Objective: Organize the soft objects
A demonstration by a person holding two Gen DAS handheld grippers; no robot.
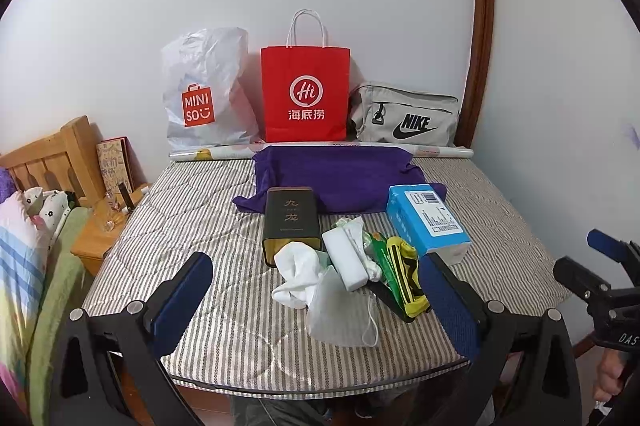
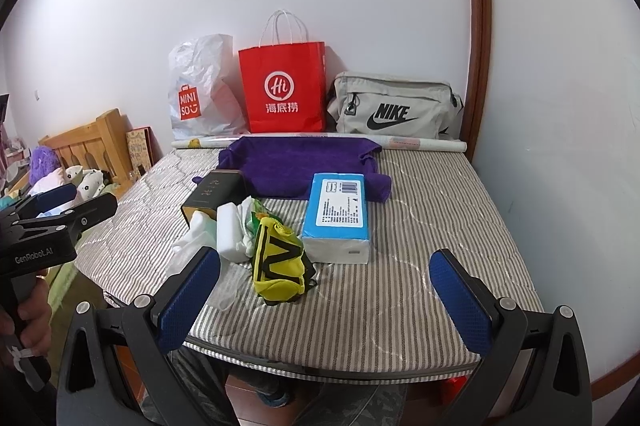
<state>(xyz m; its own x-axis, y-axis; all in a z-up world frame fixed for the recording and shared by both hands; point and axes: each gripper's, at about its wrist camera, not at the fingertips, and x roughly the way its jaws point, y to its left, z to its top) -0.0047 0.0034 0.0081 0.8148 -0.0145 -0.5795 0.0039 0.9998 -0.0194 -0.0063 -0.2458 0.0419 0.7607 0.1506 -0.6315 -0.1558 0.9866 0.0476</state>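
A pile of small items lies on the striped mattress (image 1: 200,218): a white sock (image 1: 298,276), a face mask (image 1: 340,310), a white sponge block (image 1: 345,256), a yellow-and-black pouch (image 1: 408,278) (image 2: 280,262), a dark tin box (image 1: 292,224) and a blue tissue pack (image 1: 428,218) (image 2: 338,214). A purple towel (image 1: 340,174) (image 2: 304,162) lies behind them. My left gripper (image 1: 316,302) is open and empty, held in front of the pile. My right gripper (image 2: 324,294) is open and empty, to the right of the pile.
Against the far wall stand a white Miniso bag (image 1: 204,94), a red paper bag (image 1: 306,94) and a grey Nike bag (image 1: 406,116). A rolled paper (image 1: 440,150) lies in front of them. A wooden nightstand (image 1: 100,230) and another bed are at left.
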